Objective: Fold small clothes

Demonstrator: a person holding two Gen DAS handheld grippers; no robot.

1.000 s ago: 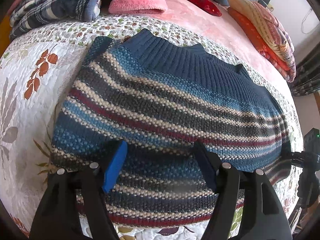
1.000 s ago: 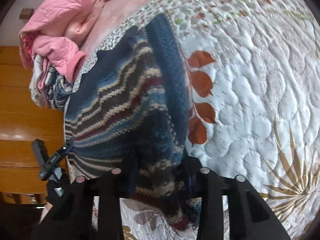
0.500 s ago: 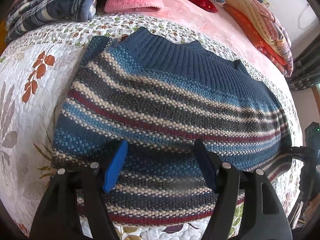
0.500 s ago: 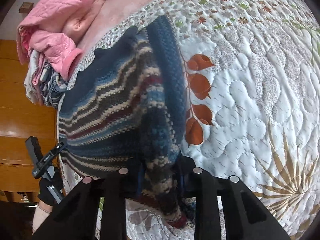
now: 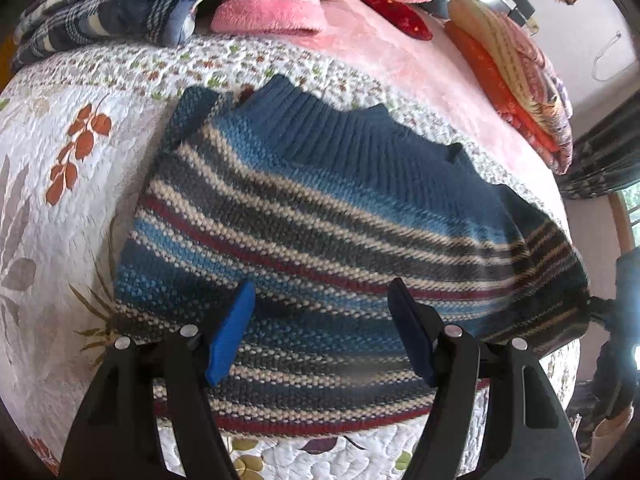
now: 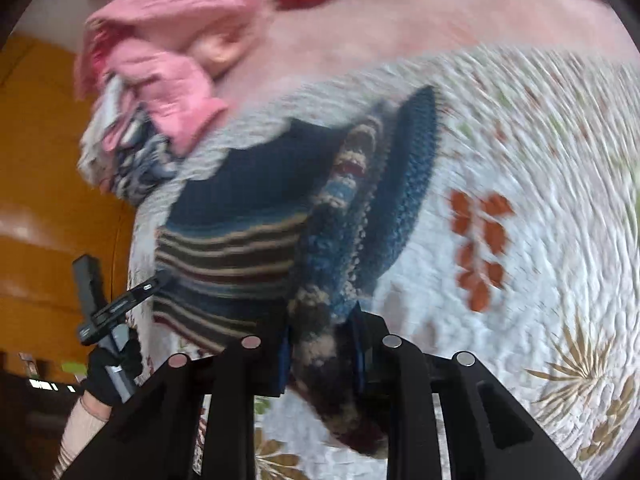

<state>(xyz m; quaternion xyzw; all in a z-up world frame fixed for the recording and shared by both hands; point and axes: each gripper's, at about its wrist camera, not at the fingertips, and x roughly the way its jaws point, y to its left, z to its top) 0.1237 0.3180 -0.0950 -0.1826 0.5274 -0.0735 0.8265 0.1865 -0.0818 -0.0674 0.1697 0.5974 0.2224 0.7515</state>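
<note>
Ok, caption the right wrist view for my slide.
Right gripper shut on the striped blue knitted sweater over a white quilted bedspread.

The left hand-held gripper (image 5: 322, 330) has black plastic arms with silver round screws and two blue pads. The right hand-held gripper (image 6: 320, 356) is built alike, blue pads edging its black fingers. One hand (image 6: 110, 376) wears a black glove.
</note>
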